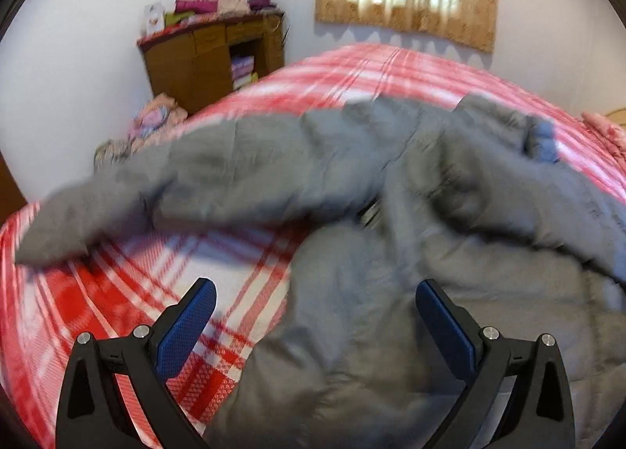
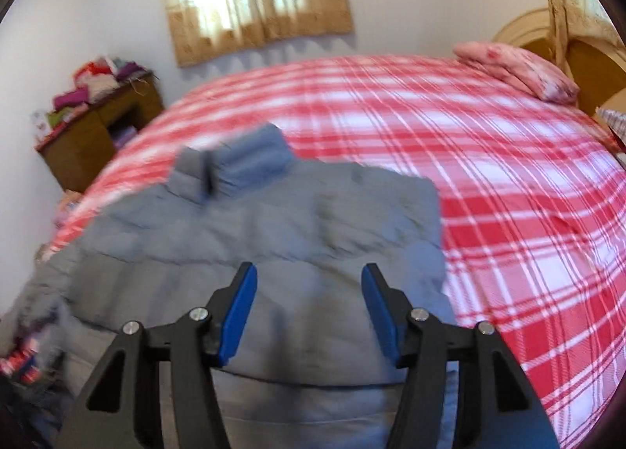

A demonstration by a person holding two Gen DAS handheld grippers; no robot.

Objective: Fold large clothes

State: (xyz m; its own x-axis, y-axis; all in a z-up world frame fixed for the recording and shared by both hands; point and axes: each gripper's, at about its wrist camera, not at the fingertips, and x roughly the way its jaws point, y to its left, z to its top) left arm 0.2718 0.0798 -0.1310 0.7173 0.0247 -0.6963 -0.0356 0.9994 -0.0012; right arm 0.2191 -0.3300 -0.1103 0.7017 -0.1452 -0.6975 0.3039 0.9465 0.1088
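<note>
Jacket (image 2: pixel 274 237), grey, unlabelled, on plaid bedspread (image 2: pixel 508 183); both claws agape.

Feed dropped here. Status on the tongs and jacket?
Left tongs open, empty. Right tongs open over grey jacket. One sleeve sprawled out on plaid bedspread.

Grey jacket (image 2: pixel 274 237), red-white plaid bedspread (image 2: pixel 489 159)

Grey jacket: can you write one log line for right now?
grey jacket lying on plaid bed | left gripper open | right gripper open
</note>
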